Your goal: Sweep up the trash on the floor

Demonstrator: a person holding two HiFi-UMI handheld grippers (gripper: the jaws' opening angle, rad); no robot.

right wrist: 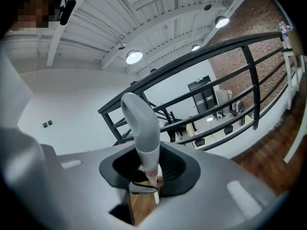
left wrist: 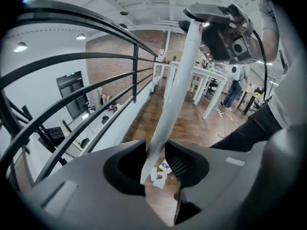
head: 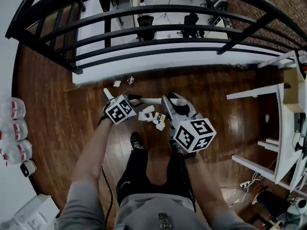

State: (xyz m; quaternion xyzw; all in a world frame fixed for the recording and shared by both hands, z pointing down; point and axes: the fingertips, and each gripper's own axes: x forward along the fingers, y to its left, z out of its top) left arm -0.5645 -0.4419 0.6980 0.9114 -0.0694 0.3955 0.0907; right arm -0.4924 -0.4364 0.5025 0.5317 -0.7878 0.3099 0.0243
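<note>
Standing on a wood floor (head: 62,114) beside a black railing (head: 158,30), with no stroke visibly under way. Pinching a long white handle (left wrist: 180,80) low on its shaft with the left gripper (left wrist: 154,166), jaws pressed in on both sides. Pinching the same handle near its curved grey top end with the right gripper (right wrist: 147,169), jaws likewise closed on it. Cannot make out the tool's head in any view; probably a broom, going by the task.

Seen past the left gripper's jaws: a small pile of trash (head: 154,117), white paper scraps and a yellow-and-blue bit of wrapper. Lies just ahead of and below that gripper, and between the two grippers from above. Farther ahead of the left gripper, near the foot of the railing: two more scraps (head: 117,84), well apart from the pile.

Judging the handle stiff, smooth and light, so apt to slip or twist between hard pads. Best held at two places well apart along the shaft, one low for steering and one high for leverage. Judging the scraps nearly weightless and crumpled, likely to skid or flutter on slick boards. Calls for short, gentle strokes toward the pile, not hard flicks. Beware the floor's edge under the railing, where a scrap could perhaps go over.
</note>
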